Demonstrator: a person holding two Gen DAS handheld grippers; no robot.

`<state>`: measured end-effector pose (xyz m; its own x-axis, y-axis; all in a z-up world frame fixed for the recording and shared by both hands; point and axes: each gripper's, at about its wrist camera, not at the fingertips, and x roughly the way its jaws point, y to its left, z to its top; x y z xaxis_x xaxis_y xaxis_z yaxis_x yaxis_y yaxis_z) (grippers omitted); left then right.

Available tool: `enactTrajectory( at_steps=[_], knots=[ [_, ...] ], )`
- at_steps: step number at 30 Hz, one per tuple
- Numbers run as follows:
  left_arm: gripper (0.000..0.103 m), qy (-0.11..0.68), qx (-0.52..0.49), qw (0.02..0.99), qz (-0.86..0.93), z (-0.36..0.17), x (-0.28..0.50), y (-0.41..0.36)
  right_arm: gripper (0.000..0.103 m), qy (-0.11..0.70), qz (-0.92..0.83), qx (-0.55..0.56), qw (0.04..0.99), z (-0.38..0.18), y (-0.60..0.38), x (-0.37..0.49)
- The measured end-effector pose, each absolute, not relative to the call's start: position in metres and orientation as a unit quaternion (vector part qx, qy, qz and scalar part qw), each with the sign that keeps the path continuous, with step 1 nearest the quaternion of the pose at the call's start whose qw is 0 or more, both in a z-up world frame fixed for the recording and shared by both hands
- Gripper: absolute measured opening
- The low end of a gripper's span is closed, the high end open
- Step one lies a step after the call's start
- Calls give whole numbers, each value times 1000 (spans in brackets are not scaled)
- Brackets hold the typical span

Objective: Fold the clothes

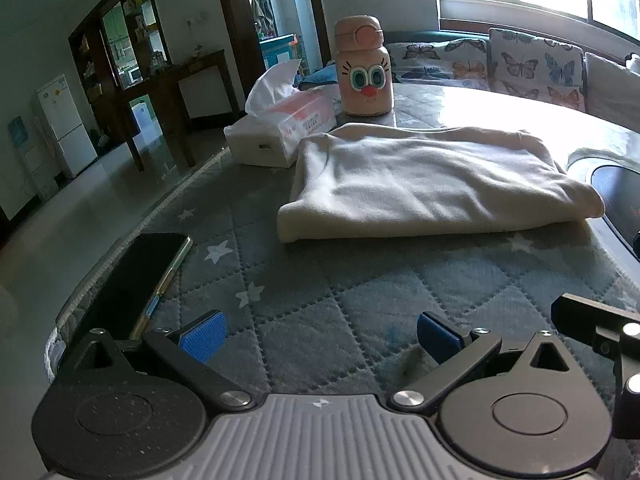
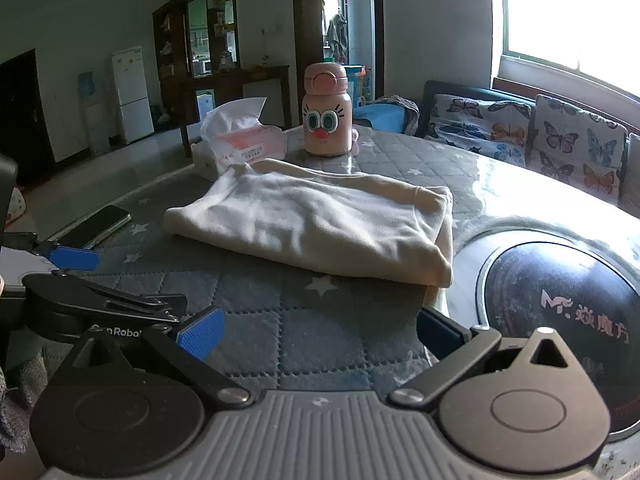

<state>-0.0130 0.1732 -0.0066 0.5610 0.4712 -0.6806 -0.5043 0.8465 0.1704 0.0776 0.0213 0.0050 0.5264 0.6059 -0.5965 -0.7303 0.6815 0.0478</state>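
Both the left tool (image 1: 320, 334) and right tool (image 2: 320, 332) hang released, holding nothing, near the folded cream garment (image 1: 432, 184) lying mid-bench. A careless regrasp could drag its layers apart or nudge the bottle (image 1: 363, 68) just behind.

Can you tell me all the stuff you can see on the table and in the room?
folded cloth: 1, cream white, middle of the table
bottle with a cartoon face: 1, peach pink, standing behind the cloth
tissue box: 1, white and pink, left of the bottle, beside the cloth
phone: 1, black, screen dark, at the table's left edge
table cover: 1, grey-blue quilted with white stars
round black plate: 1, set into the table, right of the cloth
butterfly cushions: several, pale, under the window
fridge: 1, white, far wall
left hand-held gripper: 1, black with blue pads, open, empty
right hand-held gripper: 1, same, open, empty
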Motion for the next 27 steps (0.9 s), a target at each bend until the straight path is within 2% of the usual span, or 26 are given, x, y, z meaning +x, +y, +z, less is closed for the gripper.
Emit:
enactTrajectory(
  at_steps=[27],
  knots=[
    [103,378,-25,885,271,-6,-11,165,103,297,388,-100,867,8,20,72]
  ],
)
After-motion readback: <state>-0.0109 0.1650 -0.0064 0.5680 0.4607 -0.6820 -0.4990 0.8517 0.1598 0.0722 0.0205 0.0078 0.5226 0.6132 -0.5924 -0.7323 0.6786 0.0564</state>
